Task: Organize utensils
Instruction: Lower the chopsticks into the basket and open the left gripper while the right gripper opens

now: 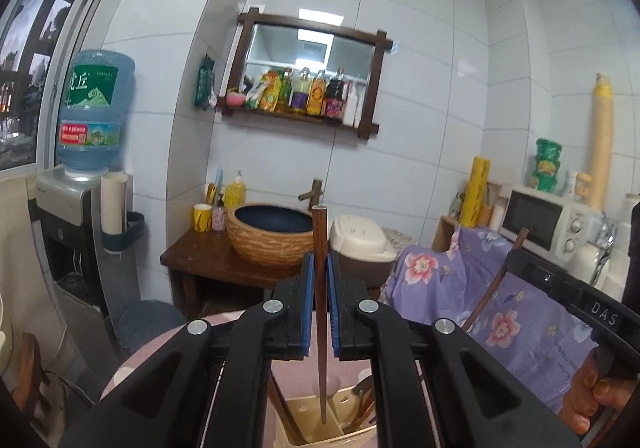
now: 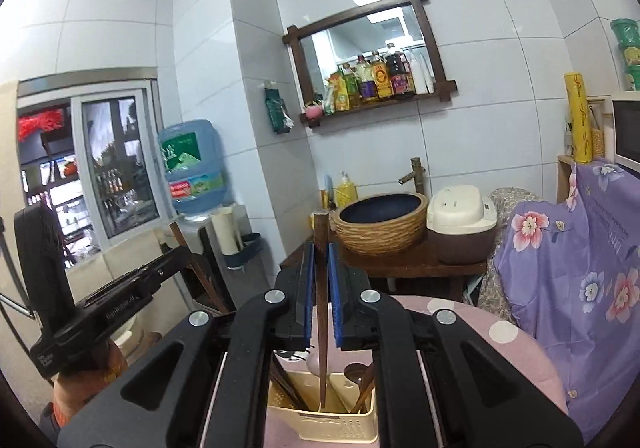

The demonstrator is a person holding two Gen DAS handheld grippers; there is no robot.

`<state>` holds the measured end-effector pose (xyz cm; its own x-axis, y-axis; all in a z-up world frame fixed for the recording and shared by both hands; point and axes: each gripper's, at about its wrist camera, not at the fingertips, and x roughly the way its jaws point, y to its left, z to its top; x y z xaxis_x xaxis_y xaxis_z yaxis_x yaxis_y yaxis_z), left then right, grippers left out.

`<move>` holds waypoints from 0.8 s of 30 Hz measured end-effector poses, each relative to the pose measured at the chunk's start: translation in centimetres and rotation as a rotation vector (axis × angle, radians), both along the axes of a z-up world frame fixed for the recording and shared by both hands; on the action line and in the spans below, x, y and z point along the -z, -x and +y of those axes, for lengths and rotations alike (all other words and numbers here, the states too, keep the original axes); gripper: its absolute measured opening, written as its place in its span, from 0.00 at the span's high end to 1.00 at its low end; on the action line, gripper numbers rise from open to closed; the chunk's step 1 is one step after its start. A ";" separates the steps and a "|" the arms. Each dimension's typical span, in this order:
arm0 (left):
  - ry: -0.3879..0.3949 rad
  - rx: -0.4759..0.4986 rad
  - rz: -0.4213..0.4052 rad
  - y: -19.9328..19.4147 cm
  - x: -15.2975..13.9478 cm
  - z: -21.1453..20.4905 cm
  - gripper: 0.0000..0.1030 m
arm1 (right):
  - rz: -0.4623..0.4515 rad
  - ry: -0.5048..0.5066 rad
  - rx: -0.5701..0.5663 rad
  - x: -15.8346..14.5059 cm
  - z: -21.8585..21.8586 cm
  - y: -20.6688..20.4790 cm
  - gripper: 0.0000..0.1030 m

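While a round table [image 2: 500, 324] with a pink, white-dotted cloth sits down low, the room around it has shiny white wall tiles. Behind the table is a dark wooden stand with a woven basin [image 1: 272, 234] on it, blue inside. Above the basin hangs a mirror [image 1: 308, 63] in a dark frame, with bottles lined up on its little shelf. Left of the basin stands a water cooler with a big blue water bottle [image 1: 94, 111]. Right of the basin is a cream and brown rice cooker [image 2: 460, 221], then a purple flower cloth [image 2: 568, 260]. Only the left wrist view shows the white microwave [image 1: 540, 221] past the cloth. Only the right wrist view shows the window [image 2: 116, 163] far left of the basin. On the table, in front of the basin, stands a cream holder [image 2: 324, 412] with small holes and a few slots. Brown wooden utensils already lean in the side slots. The left gripper [image 1: 319, 288] is squeezed tight on a dark brown chopstick [image 1: 320, 312]. It is long and thin, stands straight up, and its tip reaches down into the holder. The right gripper [image 2: 320, 292] pinches another chopstick [image 2: 321, 312] just the same way, with its tip in the holder's middle slot.
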<state>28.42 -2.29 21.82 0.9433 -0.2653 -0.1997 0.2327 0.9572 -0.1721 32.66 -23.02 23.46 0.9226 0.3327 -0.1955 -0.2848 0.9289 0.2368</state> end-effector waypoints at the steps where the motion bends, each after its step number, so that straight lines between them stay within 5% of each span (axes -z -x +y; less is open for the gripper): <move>1: 0.001 -0.004 0.018 -0.4 0.9 0.0 0.92 | 0.015 0.006 0.005 1.1 0.2 -0.5 0.92; 11: -0.001 -0.001 0.185 -1.8 9.1 0.3 0.93 | 0.160 0.023 0.007 9.7 1.1 -3.1 0.92; 21: -0.005 0.011 0.205 -1.1 11.0 0.3 0.92 | 0.157 0.026 0.028 11.3 0.6 -2.5 0.90; 24: -0.028 0.005 0.179 0.0 11.1 0.0 0.80 | 0.134 0.037 0.035 11.6 0.6 -1.6 0.68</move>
